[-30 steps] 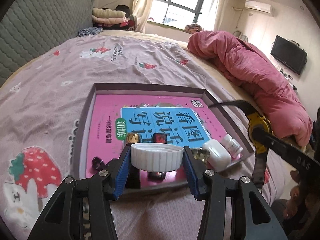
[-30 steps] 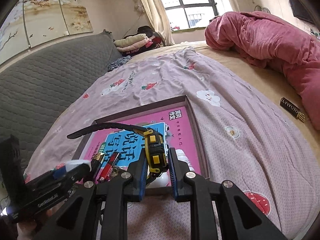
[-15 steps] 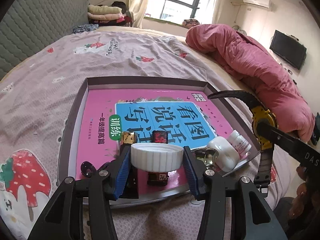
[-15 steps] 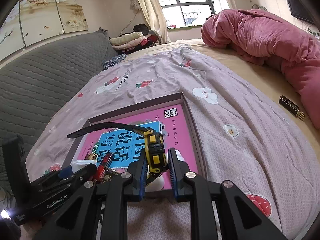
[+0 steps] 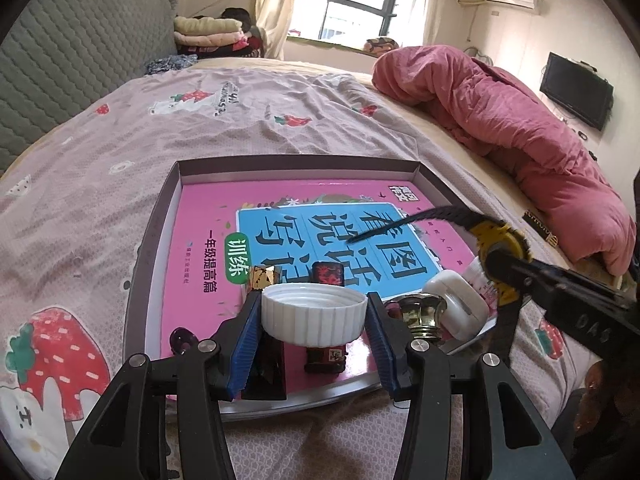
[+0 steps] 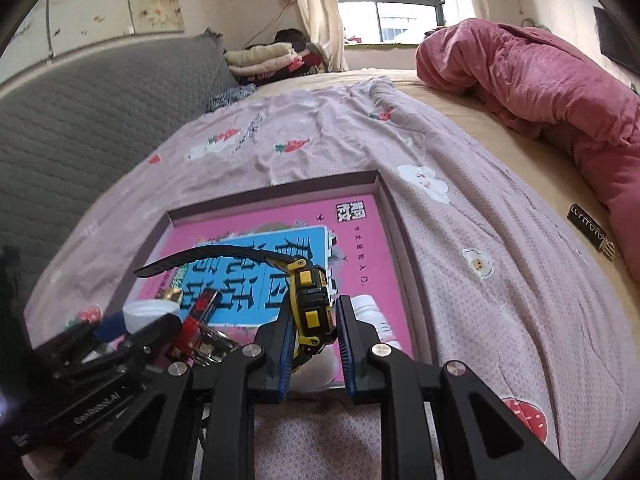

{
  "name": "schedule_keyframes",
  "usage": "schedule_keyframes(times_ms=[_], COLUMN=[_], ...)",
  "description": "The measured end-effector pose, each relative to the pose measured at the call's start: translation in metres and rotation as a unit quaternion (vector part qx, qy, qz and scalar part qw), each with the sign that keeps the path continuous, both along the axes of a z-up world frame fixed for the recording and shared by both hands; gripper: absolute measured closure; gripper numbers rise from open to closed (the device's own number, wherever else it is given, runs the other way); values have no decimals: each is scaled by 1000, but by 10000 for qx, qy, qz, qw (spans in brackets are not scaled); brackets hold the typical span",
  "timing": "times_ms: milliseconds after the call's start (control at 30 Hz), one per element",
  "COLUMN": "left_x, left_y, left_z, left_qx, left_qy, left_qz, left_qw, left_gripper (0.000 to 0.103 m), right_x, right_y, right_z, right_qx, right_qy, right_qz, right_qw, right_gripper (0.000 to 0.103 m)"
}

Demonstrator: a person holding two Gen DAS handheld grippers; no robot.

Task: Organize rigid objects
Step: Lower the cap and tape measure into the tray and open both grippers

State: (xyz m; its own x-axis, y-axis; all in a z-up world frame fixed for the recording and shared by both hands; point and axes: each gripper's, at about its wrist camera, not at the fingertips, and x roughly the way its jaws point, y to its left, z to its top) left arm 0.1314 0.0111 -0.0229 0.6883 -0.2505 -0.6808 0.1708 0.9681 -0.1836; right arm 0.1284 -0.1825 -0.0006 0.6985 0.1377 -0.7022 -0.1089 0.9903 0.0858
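Readable text: left gripper [image 6: 132,330] body says "GenRobot.AI"; right gripper [image 6: 316,334] arm shows "DAS". Pink workbook [image 5: 212,240] has Chinese title characters, printed upside down from here. White ribbed cap [image 5: 314,314] is clamped in the left jaws, held over the tray's [image 5: 160,216] near edge. Yellow-black watch [image 6: 310,300], strap sticking out, is pinched in the right jaws over the tray's near right corner. Versus 0.5 s ago: watch sits further in over the workbook; cap unchanged.
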Motion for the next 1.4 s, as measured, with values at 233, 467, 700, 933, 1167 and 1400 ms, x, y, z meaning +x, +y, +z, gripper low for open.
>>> schedule_keyframes(times_ms=[233, 467, 700, 933, 1167, 1400], left_x=[0, -1, 0, 1, 3, 9], left_y=[0, -1, 0, 3, 9, 22], left_z=[-1, -1, -1, -1, -2, -11], left_qx=[25, 24, 55, -1, -19, -327], left_qy=[-11, -16, -34, -17, 54, 359], left_qz=[-19, -17, 37, 66, 211, 361], left_qw=[10000, 10000, 10000, 10000, 9998, 9982], left_gripper=[51, 51, 51, 51, 51, 49], right_x=[1, 6, 16, 13, 12, 11], right_y=[2, 3, 4, 4, -1, -4], right_z=[-6, -7, -10, -10, -10, -9], right_qx=[-234, -254, -329, -459, -323, -266], right_qy=[55, 65, 74, 73, 169, 212], right_qz=[-42, -73, -152, -94, -110, -173], right_qw=[9997, 9996, 9993, 9989, 9993, 9993], right_gripper=[83, 83, 83, 83, 82, 80])
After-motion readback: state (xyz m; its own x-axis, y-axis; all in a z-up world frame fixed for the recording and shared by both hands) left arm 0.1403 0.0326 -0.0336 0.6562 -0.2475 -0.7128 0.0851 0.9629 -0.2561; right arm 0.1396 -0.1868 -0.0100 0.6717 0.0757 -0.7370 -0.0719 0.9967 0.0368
